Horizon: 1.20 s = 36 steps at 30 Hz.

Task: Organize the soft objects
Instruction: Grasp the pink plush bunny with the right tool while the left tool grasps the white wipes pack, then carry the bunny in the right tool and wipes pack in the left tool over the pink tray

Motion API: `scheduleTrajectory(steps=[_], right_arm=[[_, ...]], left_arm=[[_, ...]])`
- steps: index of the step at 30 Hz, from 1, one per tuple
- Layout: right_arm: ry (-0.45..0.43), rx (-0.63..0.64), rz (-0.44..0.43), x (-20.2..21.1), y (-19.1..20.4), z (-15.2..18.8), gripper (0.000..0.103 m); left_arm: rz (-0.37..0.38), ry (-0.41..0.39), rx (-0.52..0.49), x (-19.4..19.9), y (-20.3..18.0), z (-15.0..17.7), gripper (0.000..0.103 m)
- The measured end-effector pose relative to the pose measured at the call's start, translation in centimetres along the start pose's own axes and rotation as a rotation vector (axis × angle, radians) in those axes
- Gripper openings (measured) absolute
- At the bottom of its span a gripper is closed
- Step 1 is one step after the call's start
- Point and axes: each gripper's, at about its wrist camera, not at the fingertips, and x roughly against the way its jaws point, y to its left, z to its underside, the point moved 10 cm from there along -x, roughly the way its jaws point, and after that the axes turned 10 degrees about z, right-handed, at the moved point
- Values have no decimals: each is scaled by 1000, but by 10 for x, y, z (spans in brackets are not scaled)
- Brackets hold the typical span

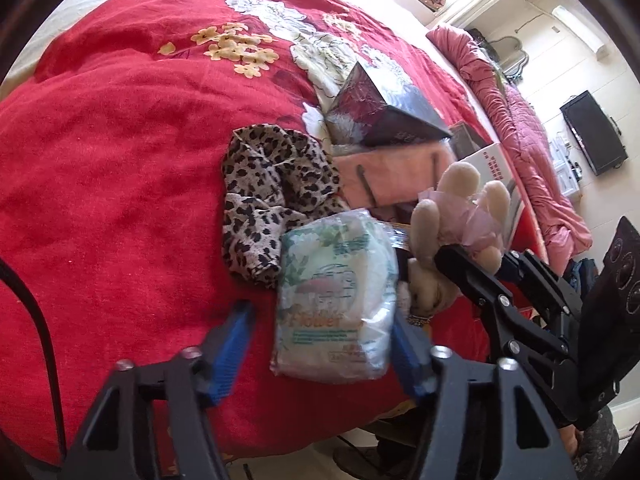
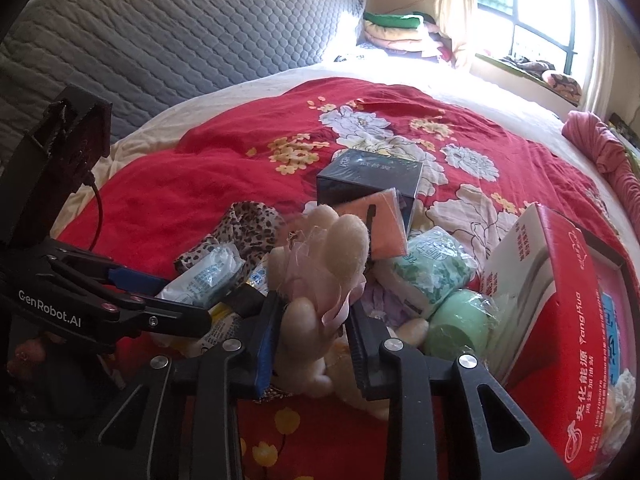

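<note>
My left gripper (image 1: 322, 328) is open, its blue pads either side of a clear tissue pack (image 1: 336, 300) lying on the red bedspread (image 1: 120, 200); the right pad is close to the pack's edge. My right gripper (image 2: 312, 316) is shut on a cream plush bunny with a pink frill (image 2: 320, 276), seen from the left wrist view as well (image 1: 460, 216). A leopard-print cloth (image 1: 272, 184) lies just beyond the tissue pack. A pink soft pack (image 2: 380, 220), a second tissue pack (image 2: 428, 272) and a green ball (image 2: 460, 324) sit by the bunny.
A dark box (image 2: 368, 176) stands behind the pile. A red and white carton (image 2: 560, 304) lies at the right. A grey quilted headboard (image 2: 180, 40) is behind the bed. A pink duvet (image 1: 520, 128) runs along the bed's far edge.
</note>
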Motion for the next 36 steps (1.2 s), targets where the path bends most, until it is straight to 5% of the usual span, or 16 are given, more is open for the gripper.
scheduleTrajectory(steps=[8, 36], right_arm=[[-57, -55, -7, 17, -12, -8, 30], [-242, -209, -7, 103, -61, -33, 30]], left_arm=[[-8, -18, -45, 6, -12, 1, 39], [-116, -164, -265, 50, -106, -14, 38]])
